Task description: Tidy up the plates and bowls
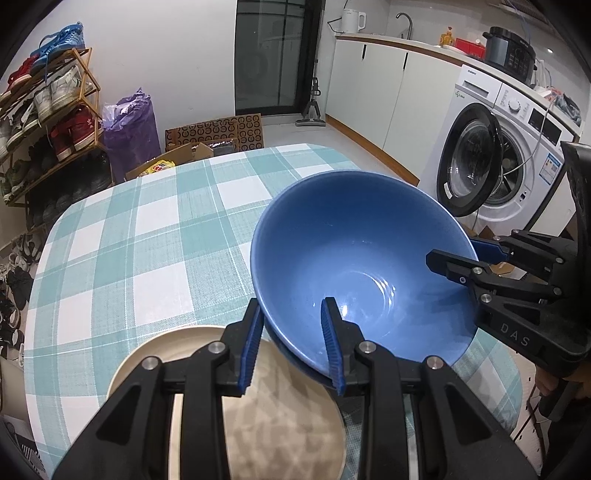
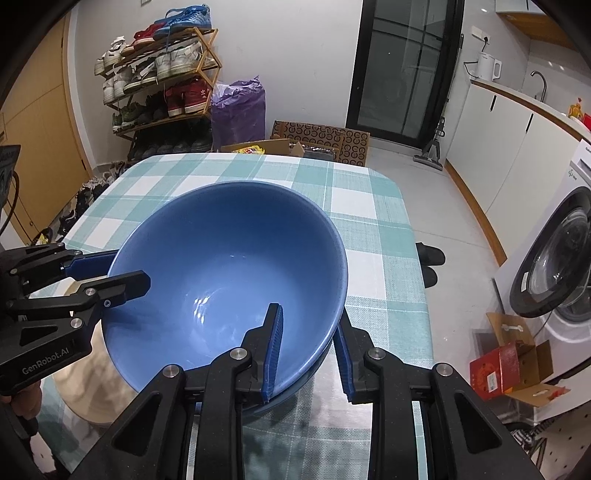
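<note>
Left wrist view: left gripper (image 1: 293,343) pinches the blue bowl (image 1: 354,258) rim above a cream plate (image 1: 155,350); right gripper (image 2: 308,350) pinches the opposite rim. Both hold it over the checked table (image 1: 147,229).

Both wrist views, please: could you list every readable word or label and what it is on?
"DAS": right gripper body.
"GenRobot.AI": left gripper body.
Washing machine brand and blue sticker: too blurred to read.
Red box print: unreadable.

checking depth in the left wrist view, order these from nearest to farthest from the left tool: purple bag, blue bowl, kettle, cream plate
1. blue bowl: rim between the left tool fingers
2. cream plate: just below, left
3. purple bag: floor beyond the table, left
4. kettle: far counter, right
</note>
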A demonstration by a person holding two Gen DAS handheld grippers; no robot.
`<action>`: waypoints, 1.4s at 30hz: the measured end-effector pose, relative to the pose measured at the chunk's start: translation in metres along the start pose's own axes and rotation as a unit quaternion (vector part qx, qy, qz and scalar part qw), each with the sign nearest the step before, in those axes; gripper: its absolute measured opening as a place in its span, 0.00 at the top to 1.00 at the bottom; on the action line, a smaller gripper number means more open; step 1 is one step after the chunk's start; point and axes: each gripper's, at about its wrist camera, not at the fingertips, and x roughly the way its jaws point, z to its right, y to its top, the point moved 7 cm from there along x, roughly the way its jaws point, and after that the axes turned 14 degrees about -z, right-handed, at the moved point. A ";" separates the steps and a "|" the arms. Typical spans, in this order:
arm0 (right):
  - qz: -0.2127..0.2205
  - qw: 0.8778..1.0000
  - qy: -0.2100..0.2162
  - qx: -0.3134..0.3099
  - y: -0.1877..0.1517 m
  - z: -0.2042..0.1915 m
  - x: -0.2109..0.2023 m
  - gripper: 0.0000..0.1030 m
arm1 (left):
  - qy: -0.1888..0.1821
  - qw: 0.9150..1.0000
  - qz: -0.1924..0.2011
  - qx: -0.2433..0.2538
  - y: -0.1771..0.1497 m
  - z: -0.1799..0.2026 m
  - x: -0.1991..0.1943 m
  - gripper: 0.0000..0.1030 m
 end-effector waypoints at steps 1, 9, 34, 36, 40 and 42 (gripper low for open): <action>0.000 1.000 -0.001 -0.002 0.000 -0.001 0.000 0.74 | 0.001 1.000 -0.002 0.001 0.000 0.000 0.001 0.71; -0.003 1.000 -0.002 -0.006 -0.004 0.000 0.001 0.73 | 0.002 1.000 -0.010 0.001 -0.004 -0.003 0.009 0.70; 0.003 0.999 -0.027 -0.019 -0.009 0.004 0.004 0.59 | 0.011 1.000 -0.006 0.012 -0.004 -0.002 0.012 0.65; 0.007 1.000 -0.024 -0.014 -0.008 0.006 0.001 0.52 | 0.013 1.000 -0.003 0.010 -0.004 -0.003 0.011 0.64; 0.010 1.000 -0.022 -0.016 -0.008 0.008 -0.002 0.47 | 0.006 1.000 0.002 0.003 -0.003 -0.005 0.008 0.53; 0.011 1.000 -0.019 -0.014 -0.010 0.009 -0.002 0.39 | 0.004 1.000 0.004 0.003 -0.003 -0.005 0.007 0.49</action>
